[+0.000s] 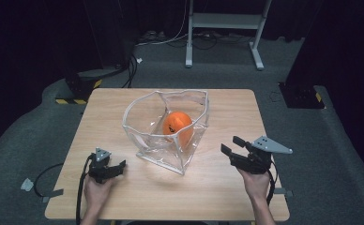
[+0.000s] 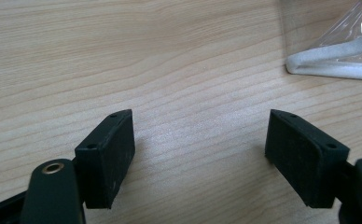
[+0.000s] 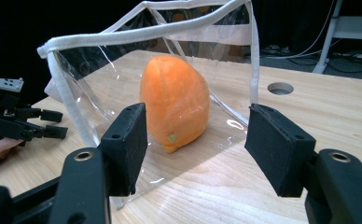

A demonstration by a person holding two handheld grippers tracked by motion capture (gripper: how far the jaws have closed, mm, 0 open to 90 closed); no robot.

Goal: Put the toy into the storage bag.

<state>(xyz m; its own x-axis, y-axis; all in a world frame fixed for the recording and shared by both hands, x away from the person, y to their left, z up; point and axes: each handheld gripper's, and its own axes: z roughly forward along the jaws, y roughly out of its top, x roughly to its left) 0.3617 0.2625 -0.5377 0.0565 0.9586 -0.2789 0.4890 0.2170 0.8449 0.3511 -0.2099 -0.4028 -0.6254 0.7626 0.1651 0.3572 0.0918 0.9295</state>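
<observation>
Bare wood lies near both sides of the table. The clear bag stands mid-table, its open top facing up, blocking passage across.

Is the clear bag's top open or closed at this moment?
Open. The clear bag's white-trimmed rim gapes wide in the high view, with the orange plush toy sitting inside it.

Light wood counter, square top, rounded corners, round cable hole in the surface. Clear plastic bag with white piping at centre, slumped open, directly on the wood. Orange ball inside, on the bag's floor. Left claw at 8 o'clock, low to the wood. Grey carpet floor below.
</observation>
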